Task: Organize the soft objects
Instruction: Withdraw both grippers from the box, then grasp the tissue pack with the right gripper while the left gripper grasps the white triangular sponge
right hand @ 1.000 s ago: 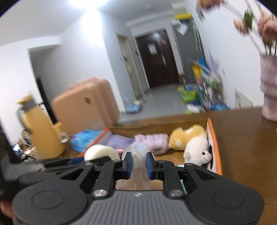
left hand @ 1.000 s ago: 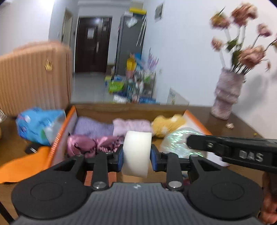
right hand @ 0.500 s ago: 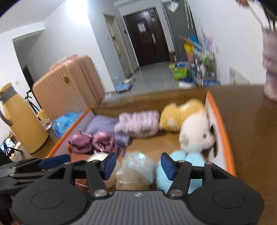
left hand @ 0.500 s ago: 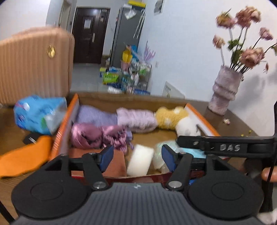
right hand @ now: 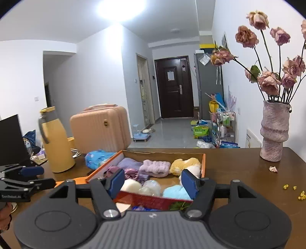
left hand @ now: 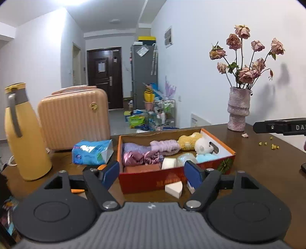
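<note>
Sponge wedge [left hand: 173, 188] is seen loose on the bench [left hand: 258, 159], outside the box [left hand: 153, 177] front wall, just ahead of the left claw [left hand: 152, 173]. Both claws, left and right claw [right hand: 151, 181], are spread open and empty; the left is judged nearer.

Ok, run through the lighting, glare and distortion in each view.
Left wrist view: even light, sharp; fisheye bends the walls, dark corners; the vase casts a soft shadow on the wall. Right wrist view: the ceiling light blows out to white glare; the box stays sharp.

I see white walls, a dark door [right hand: 173, 87] down the grey-tiled hall, a bright ceiling light [right hand: 120, 8], a peach suitcase [left hand: 73, 118] behind the brown desk [right hand: 239, 168].
</note>
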